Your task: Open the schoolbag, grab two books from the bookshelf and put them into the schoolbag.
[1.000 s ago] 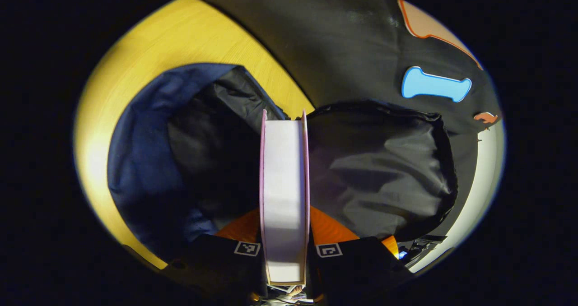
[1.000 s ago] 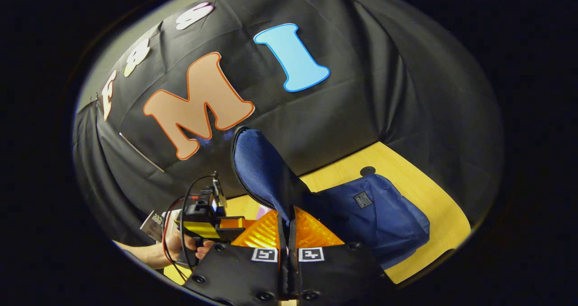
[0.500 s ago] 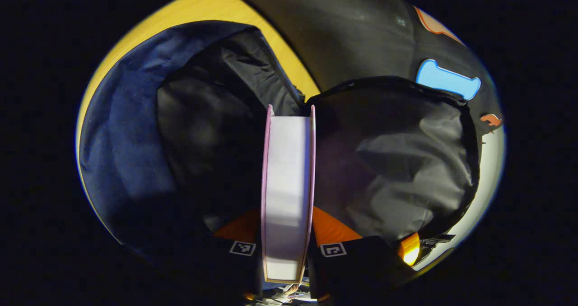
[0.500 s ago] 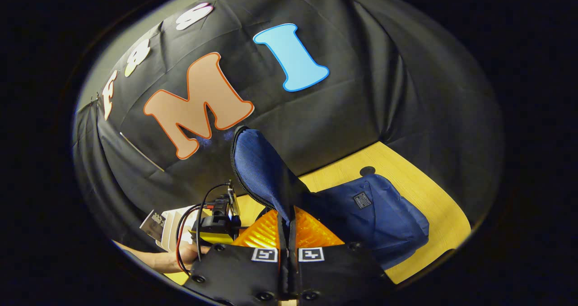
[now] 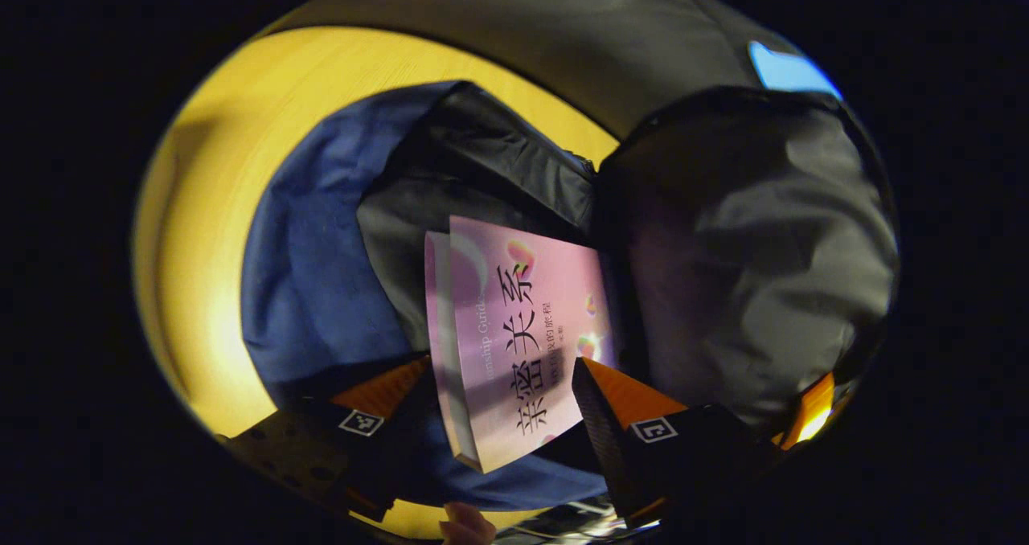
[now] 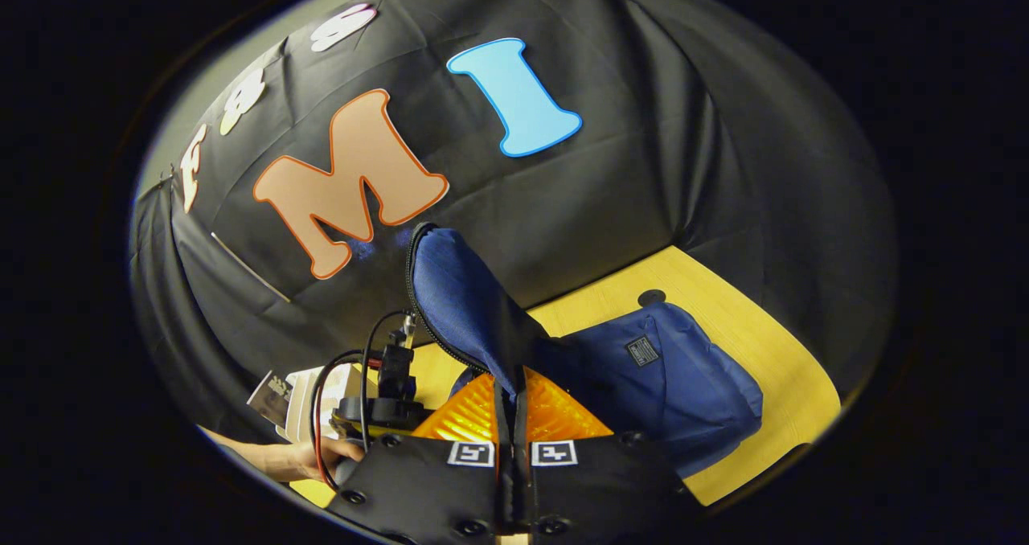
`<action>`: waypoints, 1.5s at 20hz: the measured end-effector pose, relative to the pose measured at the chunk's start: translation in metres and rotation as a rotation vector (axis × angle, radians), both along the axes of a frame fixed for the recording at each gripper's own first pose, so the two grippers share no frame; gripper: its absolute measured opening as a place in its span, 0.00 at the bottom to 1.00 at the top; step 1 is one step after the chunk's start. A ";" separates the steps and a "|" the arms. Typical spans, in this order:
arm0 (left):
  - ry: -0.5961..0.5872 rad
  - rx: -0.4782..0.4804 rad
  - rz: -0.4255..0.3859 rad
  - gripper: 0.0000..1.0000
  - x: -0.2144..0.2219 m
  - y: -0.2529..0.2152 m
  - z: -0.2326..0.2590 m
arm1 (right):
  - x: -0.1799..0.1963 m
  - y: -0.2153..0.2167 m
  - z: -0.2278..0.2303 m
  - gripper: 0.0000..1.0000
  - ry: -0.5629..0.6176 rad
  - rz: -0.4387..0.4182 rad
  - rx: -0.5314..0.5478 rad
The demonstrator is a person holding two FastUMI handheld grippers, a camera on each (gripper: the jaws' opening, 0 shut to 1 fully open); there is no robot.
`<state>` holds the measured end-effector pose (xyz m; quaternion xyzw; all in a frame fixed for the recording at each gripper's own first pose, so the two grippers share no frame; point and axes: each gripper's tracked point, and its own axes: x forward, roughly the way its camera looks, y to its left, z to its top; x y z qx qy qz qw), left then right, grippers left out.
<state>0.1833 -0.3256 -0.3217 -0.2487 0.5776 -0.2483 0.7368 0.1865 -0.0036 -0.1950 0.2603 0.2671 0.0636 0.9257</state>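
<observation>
The pink book (image 5: pixel 514 344) is seen lying in the mouth of the blue schoolbag (image 5: pixel 313 272), between the spread fingers of the left gripper (image 5: pixel 490 404), which is released and touches it on neither side. Its long axis is run from 6 toward 12 o'clock, into the dark lining. In the right gripper view, the bag's flap (image 6: pixel 458 304) is pinched and held up at 12 o'clock by the clenched right gripper (image 6: pixel 513 400), with the left gripper's body at 9 o'clock
</observation>
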 end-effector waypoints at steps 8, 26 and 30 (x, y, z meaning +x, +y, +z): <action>-0.190 0.014 -0.009 0.95 0.003 0.041 0.060 | -0.006 0.000 -0.004 0.03 0.001 0.006 0.009; -0.920 0.560 0.036 0.96 0.033 0.259 0.227 | -0.011 0.003 -0.010 0.03 0.005 0.057 0.020; -0.971 0.628 0.102 0.96 0.035 0.309 0.251 | -0.011 0.001 -0.010 0.02 0.007 0.059 0.019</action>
